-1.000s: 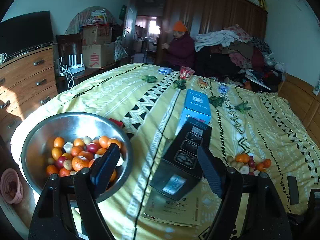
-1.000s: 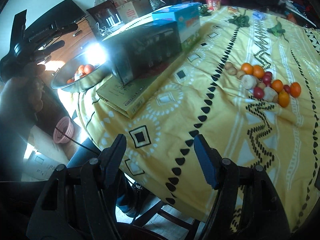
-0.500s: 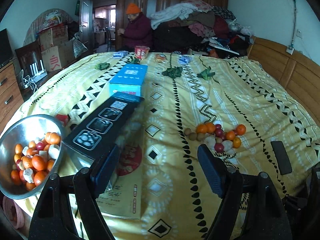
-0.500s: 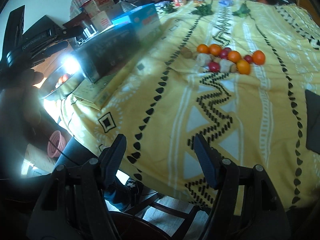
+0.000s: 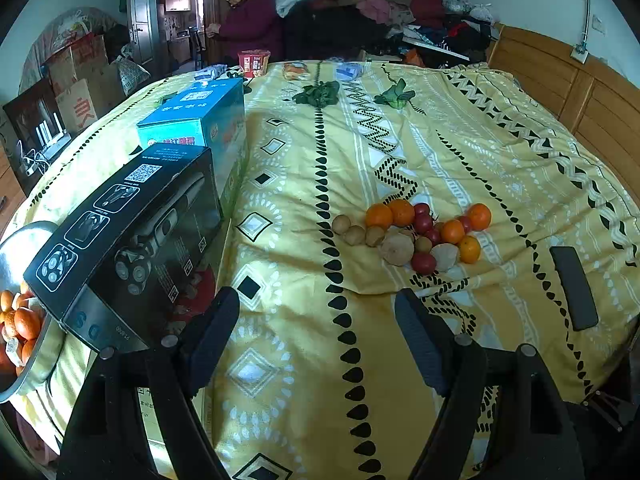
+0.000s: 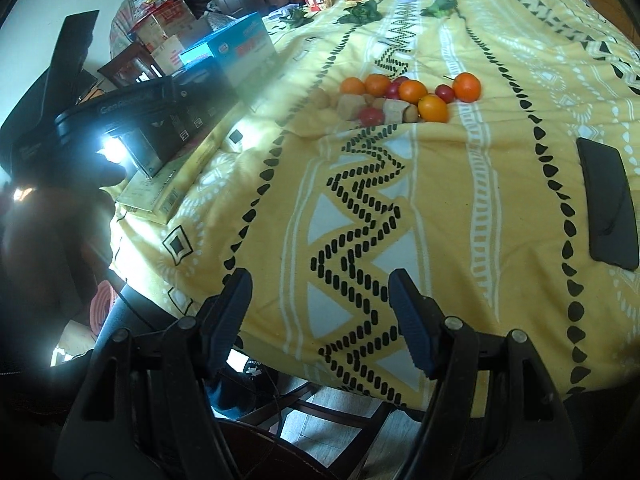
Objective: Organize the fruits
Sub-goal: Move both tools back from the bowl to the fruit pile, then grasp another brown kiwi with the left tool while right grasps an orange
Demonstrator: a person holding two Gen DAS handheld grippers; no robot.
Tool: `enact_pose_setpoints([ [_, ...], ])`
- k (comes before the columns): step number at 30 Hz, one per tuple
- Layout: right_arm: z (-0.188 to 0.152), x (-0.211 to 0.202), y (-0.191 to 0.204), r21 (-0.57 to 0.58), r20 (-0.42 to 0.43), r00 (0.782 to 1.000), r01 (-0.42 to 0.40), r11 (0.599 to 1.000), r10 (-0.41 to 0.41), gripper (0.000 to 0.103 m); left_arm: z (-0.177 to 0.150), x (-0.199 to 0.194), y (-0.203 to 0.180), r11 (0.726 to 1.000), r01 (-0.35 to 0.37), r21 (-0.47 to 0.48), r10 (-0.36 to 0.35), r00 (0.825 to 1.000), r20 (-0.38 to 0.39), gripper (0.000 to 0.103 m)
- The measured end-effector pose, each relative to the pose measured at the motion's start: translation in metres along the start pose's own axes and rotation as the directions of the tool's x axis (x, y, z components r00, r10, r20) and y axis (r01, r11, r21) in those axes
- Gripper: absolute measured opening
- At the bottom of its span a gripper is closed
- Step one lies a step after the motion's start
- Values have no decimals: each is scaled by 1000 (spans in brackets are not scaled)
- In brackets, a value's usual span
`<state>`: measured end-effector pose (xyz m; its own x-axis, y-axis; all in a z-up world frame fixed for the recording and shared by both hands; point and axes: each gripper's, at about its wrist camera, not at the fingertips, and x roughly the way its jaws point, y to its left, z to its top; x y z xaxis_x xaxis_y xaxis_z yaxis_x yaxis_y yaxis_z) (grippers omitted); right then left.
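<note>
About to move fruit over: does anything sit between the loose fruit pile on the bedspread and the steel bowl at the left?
Yes. The black box lies between the fruit pile and the steel bowl, with the blue box behind it. Between the open left gripper and the pile there is only bare bedspread.

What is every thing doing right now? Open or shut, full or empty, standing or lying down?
left gripper: open, holding nothing.
right gripper: open, holding nothing.
fruit pile: loose on the yellow bedspread, not in any bowl.
metal bowl: holds fruit already.
black box: shut, lying on its side on a flat box.
blue box: shut, standing behind the black box.
phone: lying flat, screen dark.
</note>
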<state>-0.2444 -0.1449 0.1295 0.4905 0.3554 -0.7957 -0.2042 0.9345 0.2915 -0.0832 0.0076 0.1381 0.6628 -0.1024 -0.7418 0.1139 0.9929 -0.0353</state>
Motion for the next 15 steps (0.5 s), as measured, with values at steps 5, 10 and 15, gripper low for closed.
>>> enact_pose_setpoints([
  [5,-1,0,-3,11,1,1000,4,1000,-4,72,3,11,-8,1000,-12,14,12,1000,-16,81],
  [10,-2,-2,-7,25,5,1000,12,1000,-12,74,8,17,-15,999,-29,18,29,999,-15,81],
  [15,-2,-5,-10,31,19,1000,23,999,-24,77,11,14,-17,997,-65,30,65,998,9,81],
])
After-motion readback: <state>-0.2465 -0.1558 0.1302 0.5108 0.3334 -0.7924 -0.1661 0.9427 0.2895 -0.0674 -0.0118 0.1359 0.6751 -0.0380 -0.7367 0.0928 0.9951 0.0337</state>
